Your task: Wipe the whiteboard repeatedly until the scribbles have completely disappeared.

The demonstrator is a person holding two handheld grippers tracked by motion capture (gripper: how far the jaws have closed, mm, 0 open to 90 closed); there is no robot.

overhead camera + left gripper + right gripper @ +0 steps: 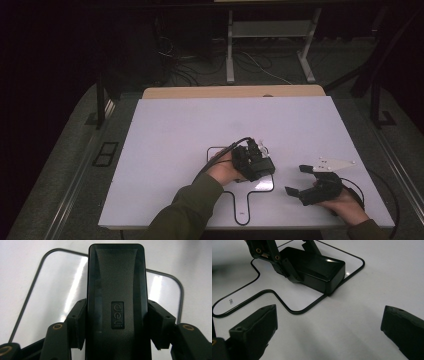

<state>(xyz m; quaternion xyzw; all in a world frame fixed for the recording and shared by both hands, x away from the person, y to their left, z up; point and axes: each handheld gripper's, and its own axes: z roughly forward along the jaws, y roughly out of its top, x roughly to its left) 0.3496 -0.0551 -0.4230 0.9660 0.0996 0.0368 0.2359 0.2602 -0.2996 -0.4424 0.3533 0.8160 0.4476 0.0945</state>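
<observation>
A black oblong case with a "deli" badge [116,277] sits between the jaws of my left gripper [116,325], whose pads press on its two long sides. In the right gripper view the case [322,270] lies inside the rounded rectangle of a black outline [294,311] drawn on the white table top, one corner at the line, with the left gripper [300,258] shut on its far end. From above, the left gripper [257,167] covers most of the case. My right gripper [297,180] rests to the right of the outline with its jaws wide apart and nothing between them [328,327].
The white table top [175,130] reaches well beyond the outline [240,210] on the far and left sides. A wooden edge [230,92] borders its back. Behind it stand desk legs [230,50] and cables on the floor.
</observation>
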